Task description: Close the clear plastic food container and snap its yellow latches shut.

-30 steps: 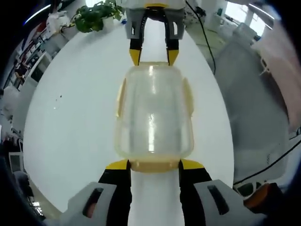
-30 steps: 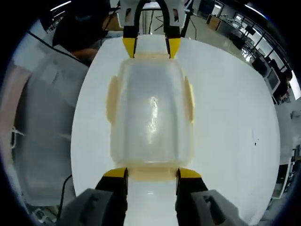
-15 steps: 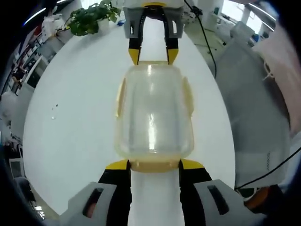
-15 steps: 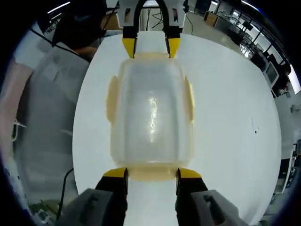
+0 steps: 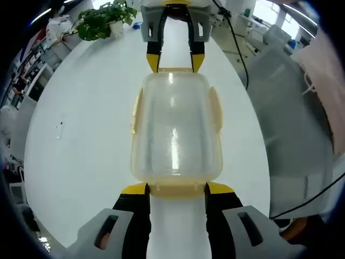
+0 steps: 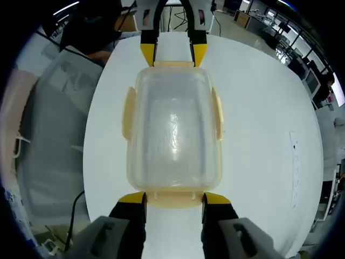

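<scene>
A round white table (image 5: 91,135) carries the work, its glossy top catching pale reflections. Beyond the far tongs in the left gripper view, a potted green plant (image 5: 101,20) stands at the table's edge. Past the table's rim there, shelving (image 5: 27,81) lines the room. In the right gripper view, desks with monitors (image 6: 307,75) fill a bright open office under ceiling strip lights (image 6: 69,7).

No readable text anywhere, no label or brand legible on the clear container (image 5: 176,128), nothing printed on the white table (image 5: 91,108), distant background too blurred for signs
</scene>
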The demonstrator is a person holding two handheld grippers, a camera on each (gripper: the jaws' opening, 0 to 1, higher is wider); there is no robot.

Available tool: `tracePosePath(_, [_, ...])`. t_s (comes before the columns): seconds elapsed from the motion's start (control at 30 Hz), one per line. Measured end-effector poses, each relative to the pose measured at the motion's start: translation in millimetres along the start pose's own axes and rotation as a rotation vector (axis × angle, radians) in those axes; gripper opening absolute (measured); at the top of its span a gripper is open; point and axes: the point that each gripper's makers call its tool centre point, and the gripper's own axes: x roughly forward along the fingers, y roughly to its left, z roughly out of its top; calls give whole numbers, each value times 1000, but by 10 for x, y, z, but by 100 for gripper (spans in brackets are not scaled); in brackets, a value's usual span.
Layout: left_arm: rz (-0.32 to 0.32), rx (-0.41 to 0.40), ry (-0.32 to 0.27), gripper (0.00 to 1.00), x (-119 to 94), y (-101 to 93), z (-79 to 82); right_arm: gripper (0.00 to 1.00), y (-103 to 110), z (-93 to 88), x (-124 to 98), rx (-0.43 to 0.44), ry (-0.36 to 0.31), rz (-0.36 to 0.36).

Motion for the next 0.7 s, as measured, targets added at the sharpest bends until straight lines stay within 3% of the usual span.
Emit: tracePosePath(0.7, [-21,-9,-11,37,108,3,-25,38,-13,-47,73,11,14,5])
